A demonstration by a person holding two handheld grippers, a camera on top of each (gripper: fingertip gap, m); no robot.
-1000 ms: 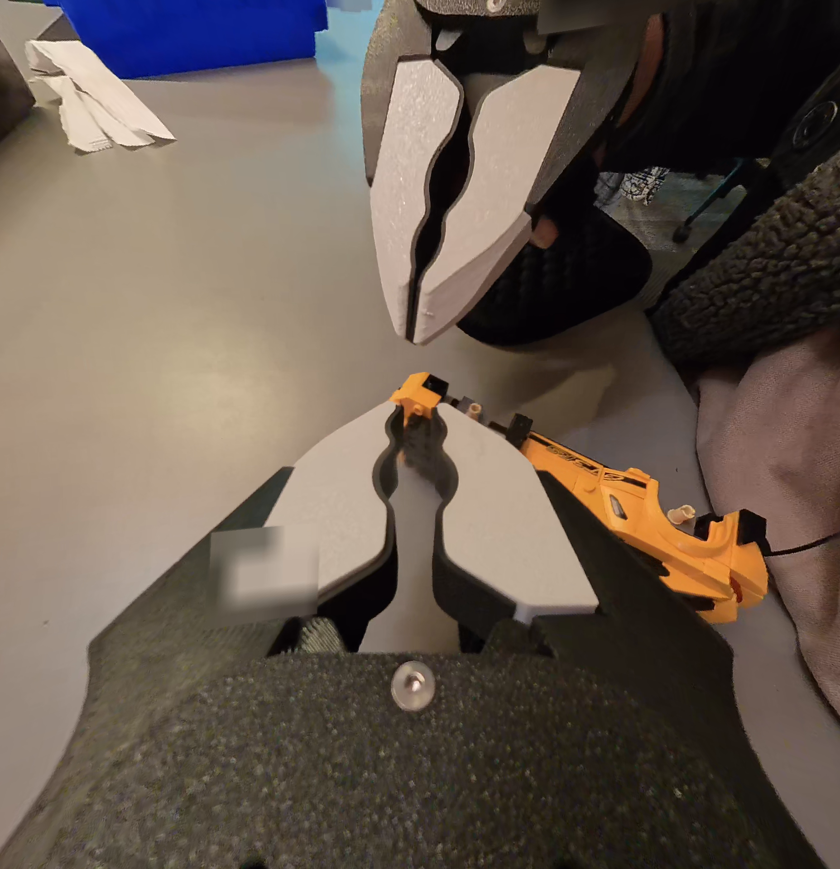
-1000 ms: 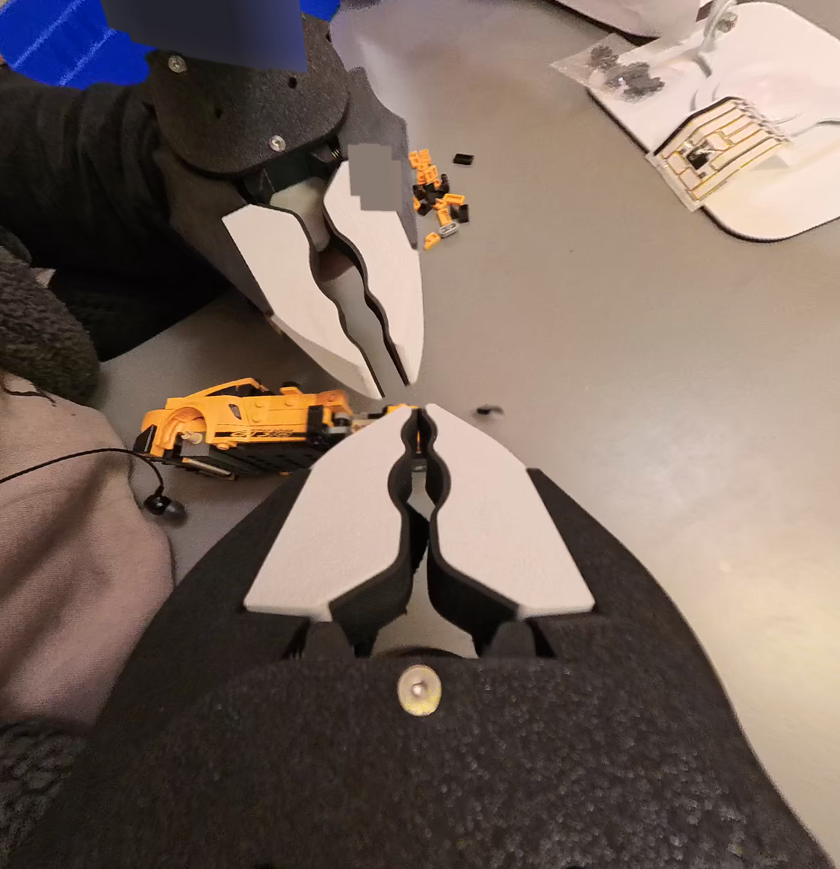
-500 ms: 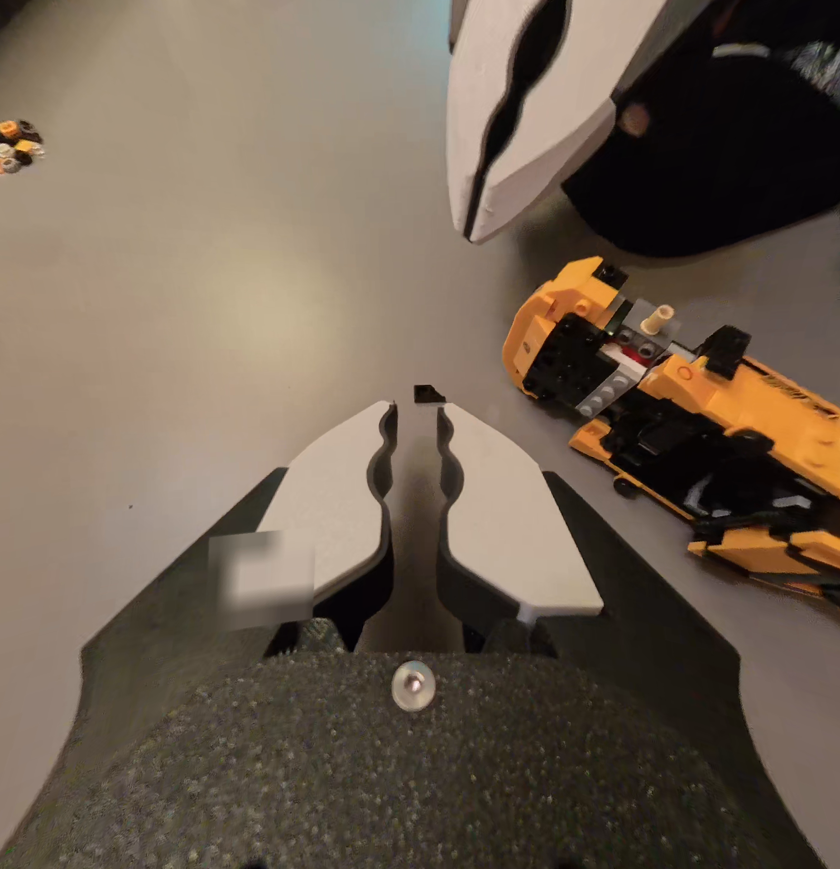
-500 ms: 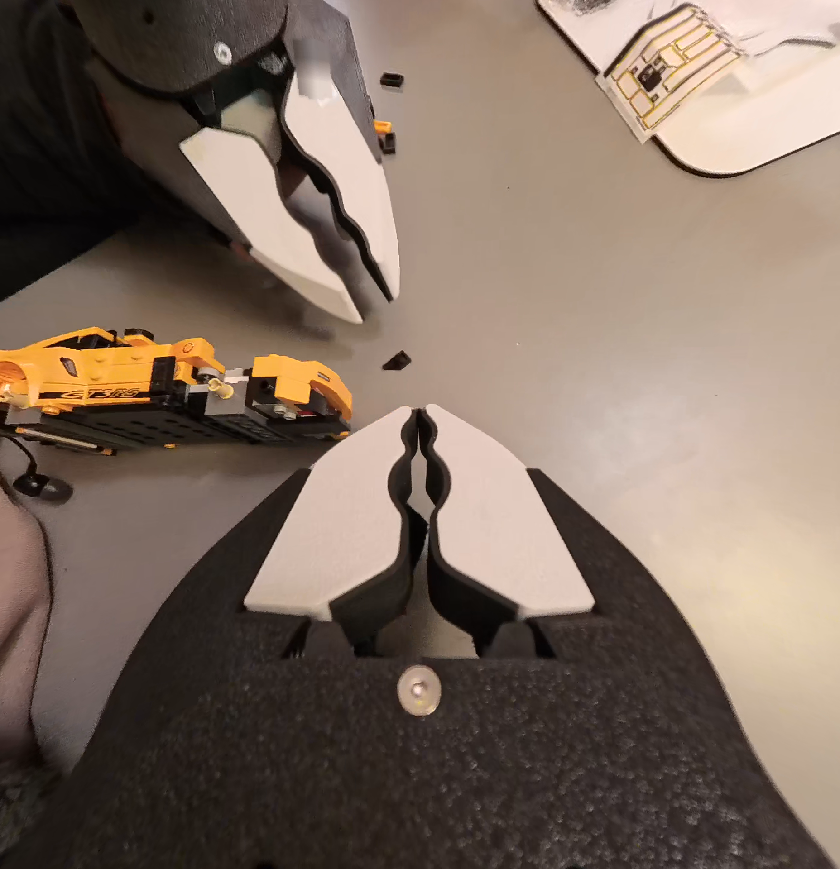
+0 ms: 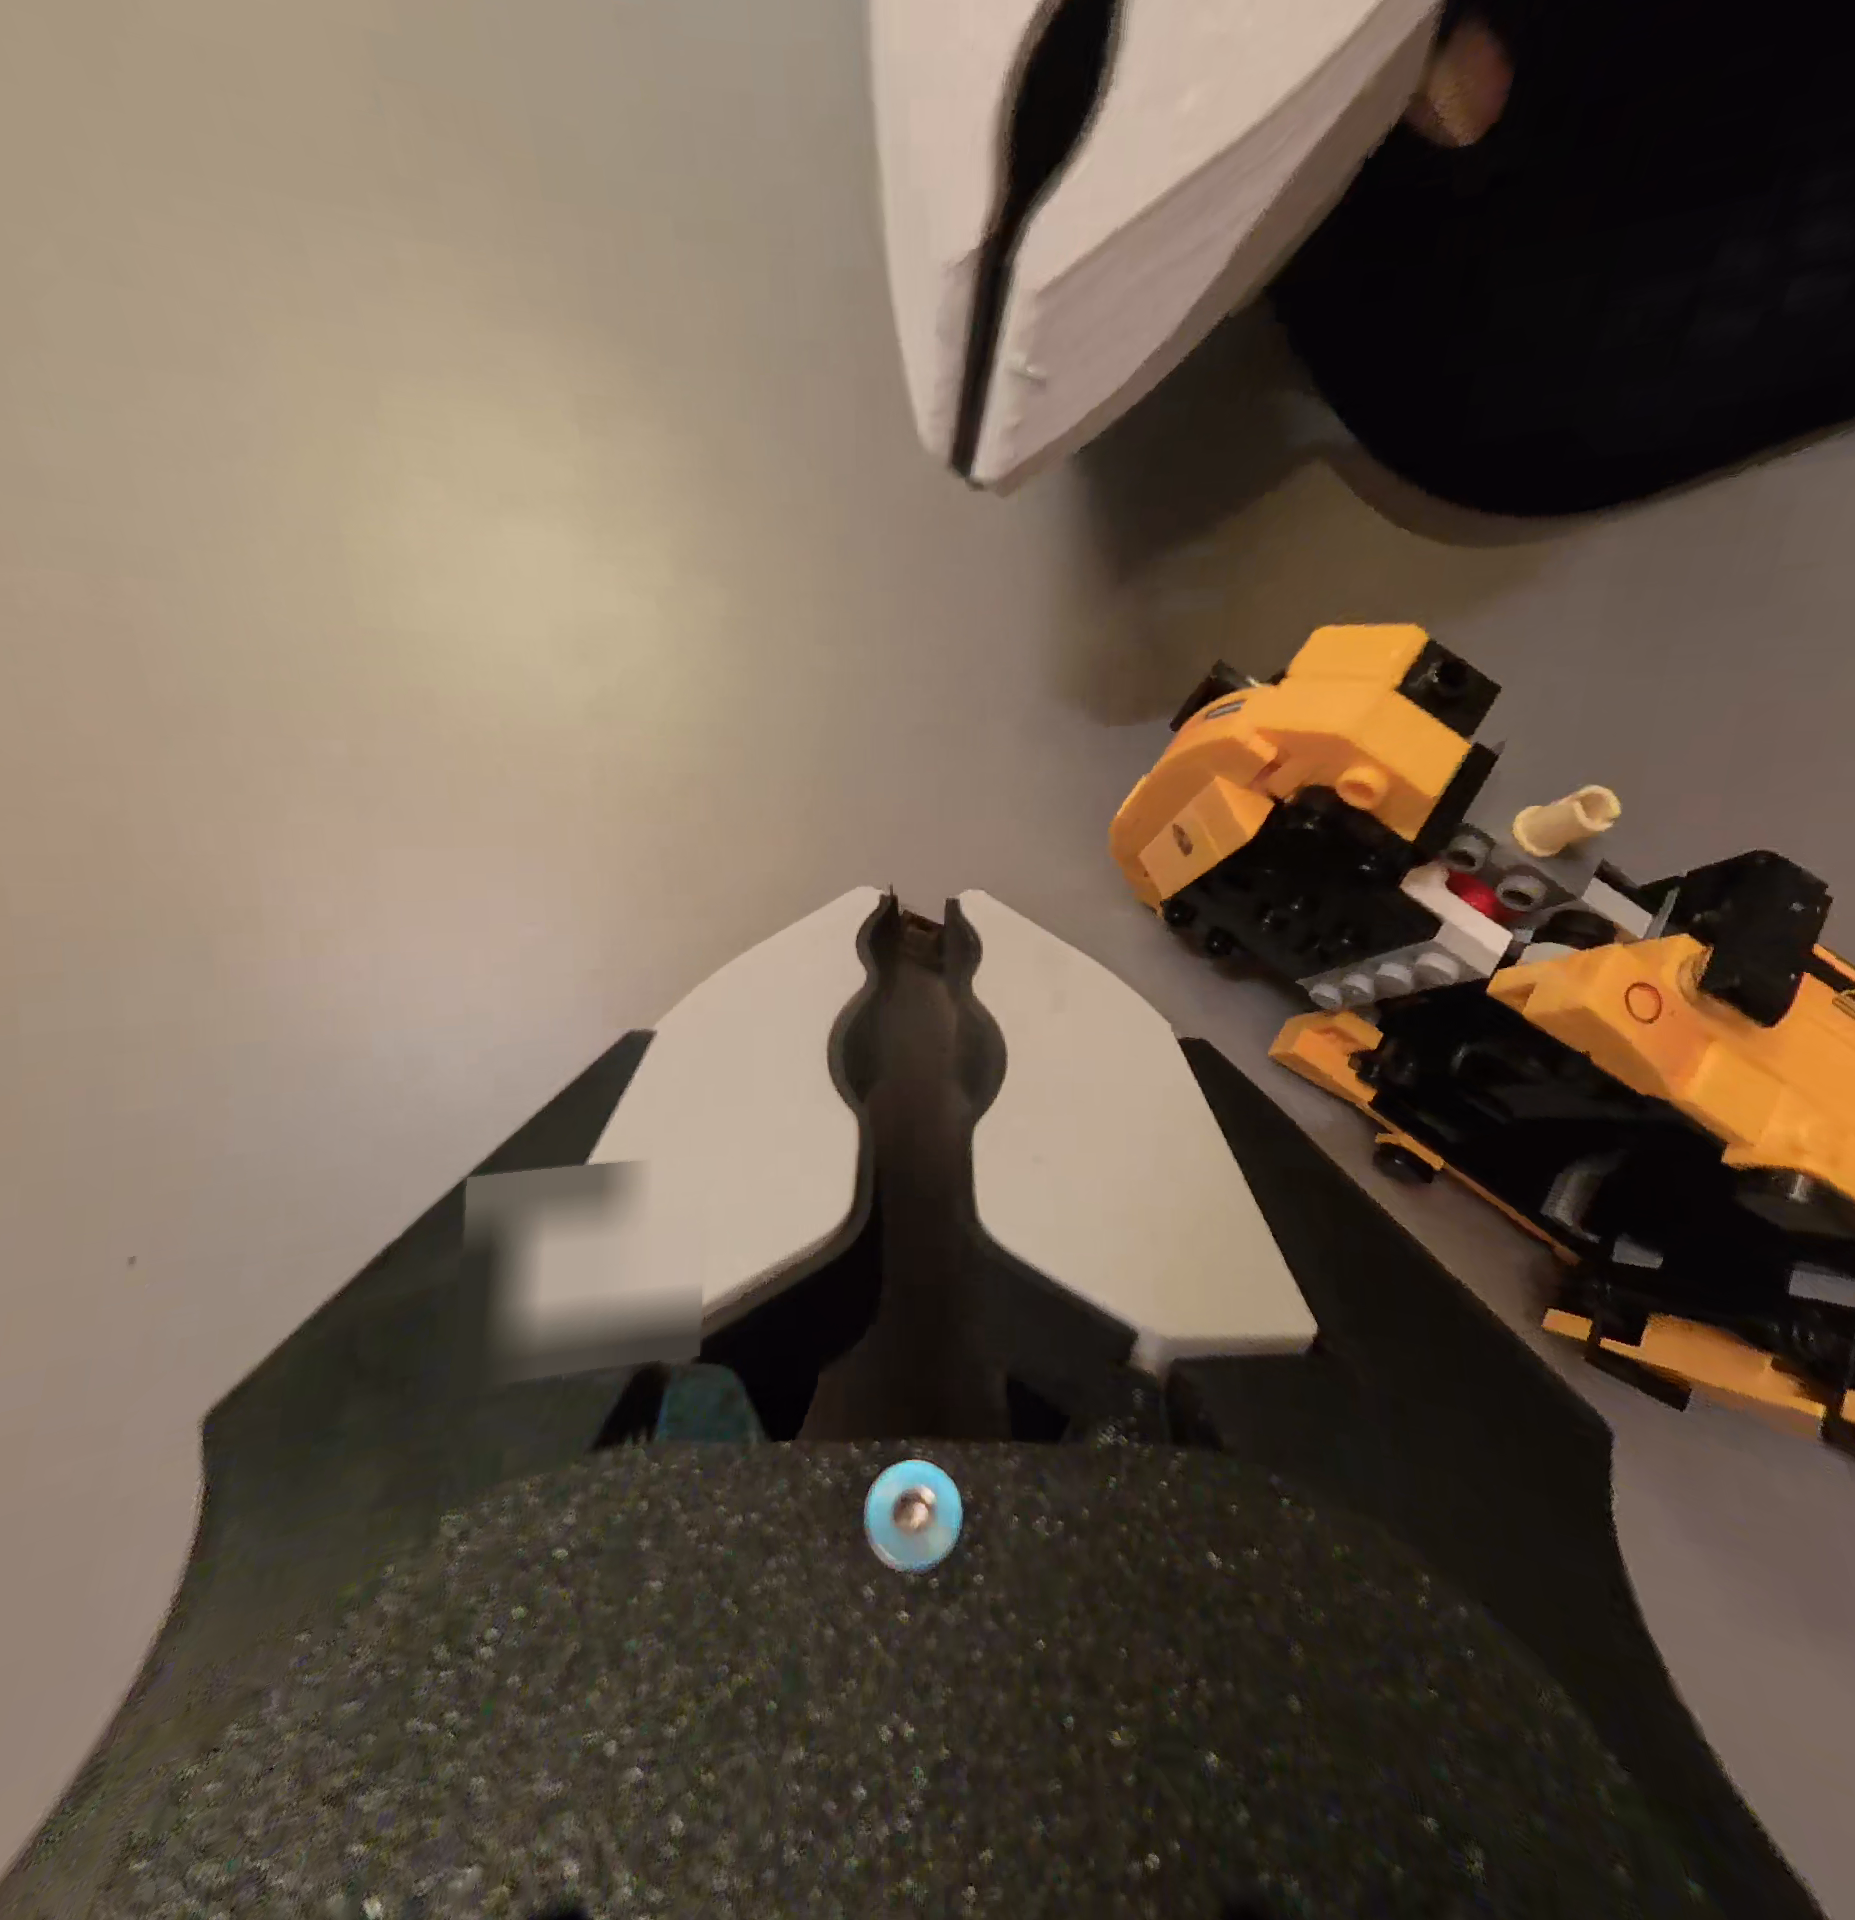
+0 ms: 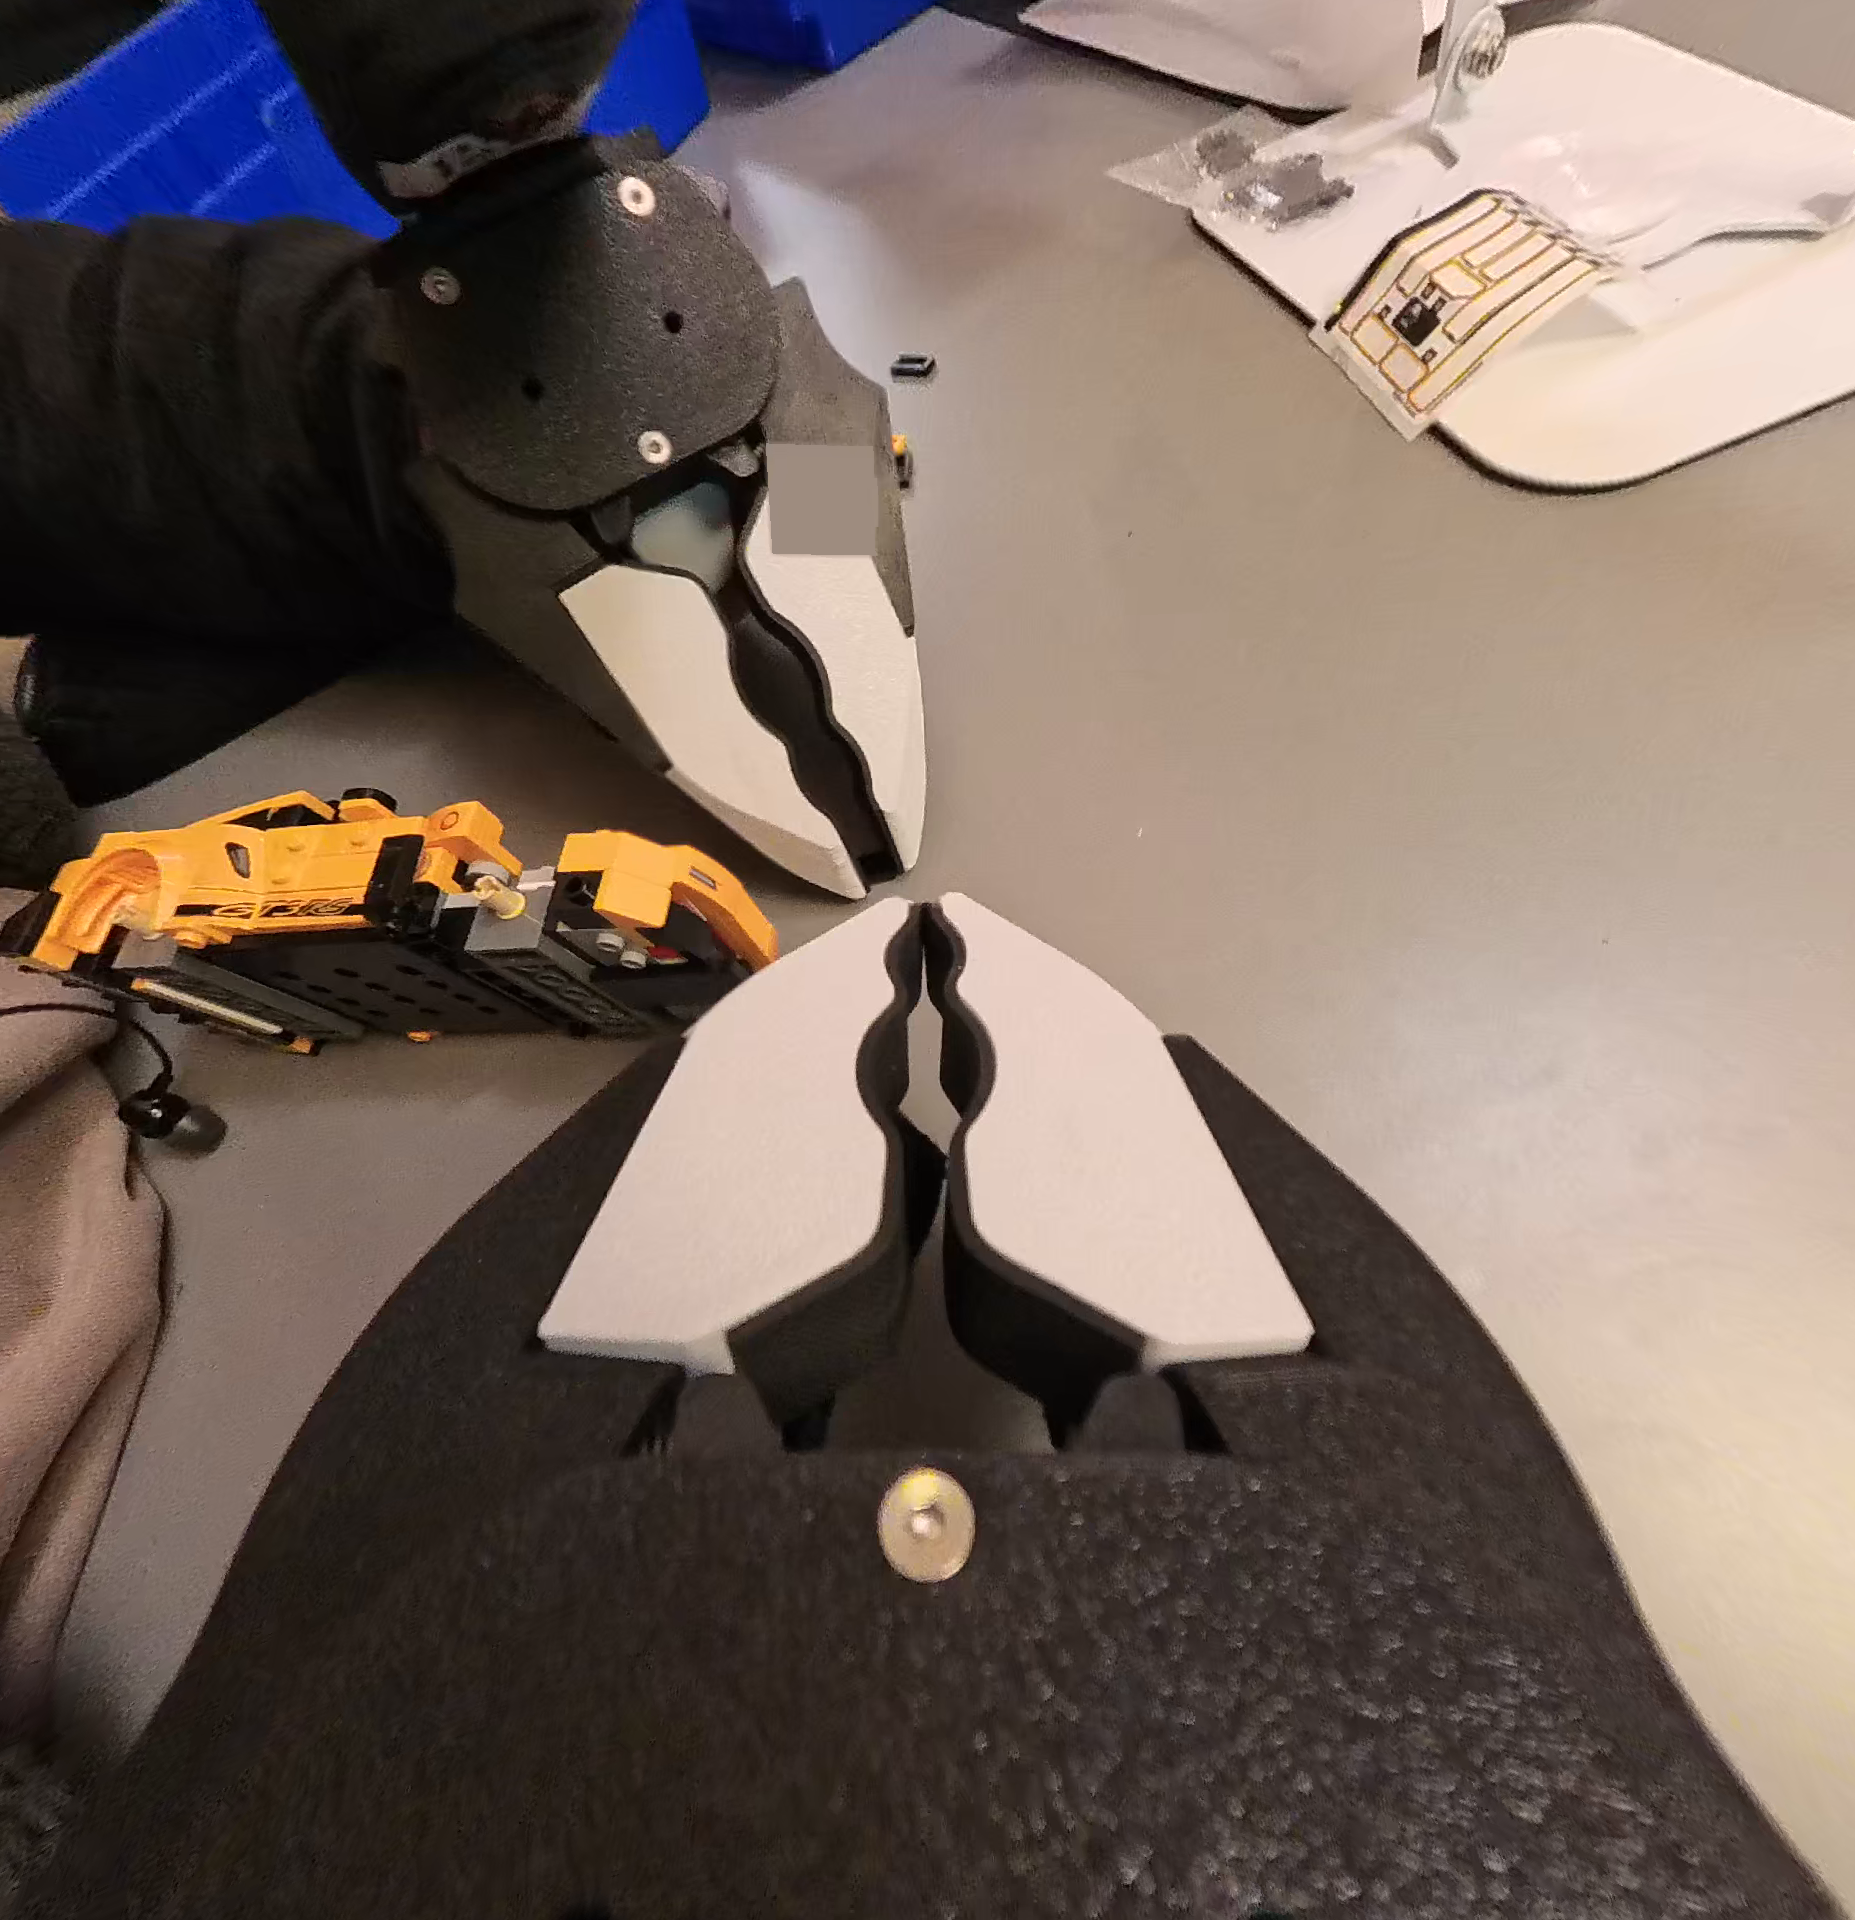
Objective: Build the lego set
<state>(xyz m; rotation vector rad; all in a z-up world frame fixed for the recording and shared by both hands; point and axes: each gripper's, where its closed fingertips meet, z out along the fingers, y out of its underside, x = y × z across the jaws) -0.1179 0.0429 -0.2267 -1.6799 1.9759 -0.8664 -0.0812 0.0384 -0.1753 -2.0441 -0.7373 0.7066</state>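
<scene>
Grey table (image 6: 1422,935) holds your orange car (image 6: 383,914), body built, front still bare; left gripper (image 5: 918,914) beside it pinches a small dark piece (image 5: 918,920); right gripper (image 6: 923,909) is closed, empty. Loose bricks (image 6: 907,364) lie beyond the car, so much remains.

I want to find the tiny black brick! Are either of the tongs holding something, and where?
Yes. The left tongs pinch a small black lego piece at their very tips, down at the table. The right tongs are closed and empty.

Lego car (image 6: 383,925) on table (image 6: 1318,831), left of both tongs' tips.
</scene>
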